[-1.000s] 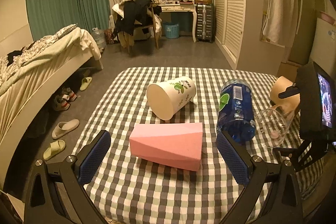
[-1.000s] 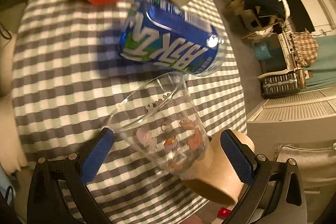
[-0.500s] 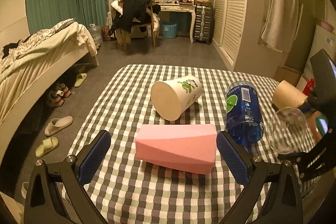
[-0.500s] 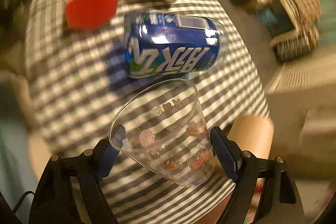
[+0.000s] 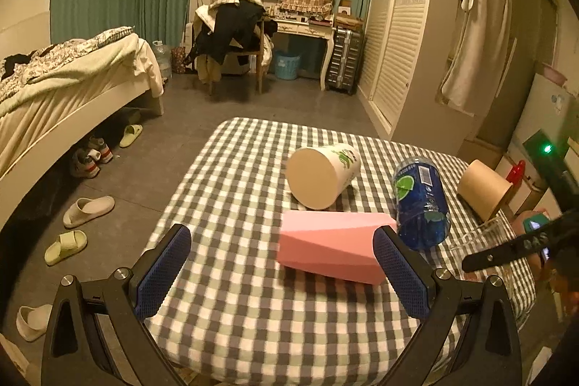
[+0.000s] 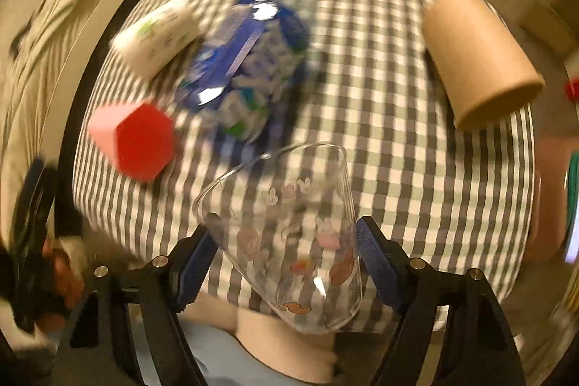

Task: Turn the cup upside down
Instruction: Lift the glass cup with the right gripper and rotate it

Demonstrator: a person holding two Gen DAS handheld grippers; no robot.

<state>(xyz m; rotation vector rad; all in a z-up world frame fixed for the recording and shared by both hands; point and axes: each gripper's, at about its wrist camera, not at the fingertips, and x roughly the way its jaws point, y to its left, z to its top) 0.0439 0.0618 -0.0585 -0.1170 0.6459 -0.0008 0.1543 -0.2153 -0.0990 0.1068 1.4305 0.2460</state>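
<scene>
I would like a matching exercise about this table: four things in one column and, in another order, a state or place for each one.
Things
1. clear plastic cup with cartoon prints
2. pink faceted foam block
3. blue plastic bottle
4. brown paper cup

States
A. lying nearest the table's right edge
B. held between the right gripper pads
C. lying in front of the white paper cup
D. lying between block and brown cup

Pairs: 1-B, 2-C, 3-D, 4-A

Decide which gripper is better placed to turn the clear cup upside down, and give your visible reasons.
The right gripper. Its jaws are shut on the clear cup, which is lifted above the checked table. The left gripper is open, holds nothing, and faces the pink block instead.
</scene>
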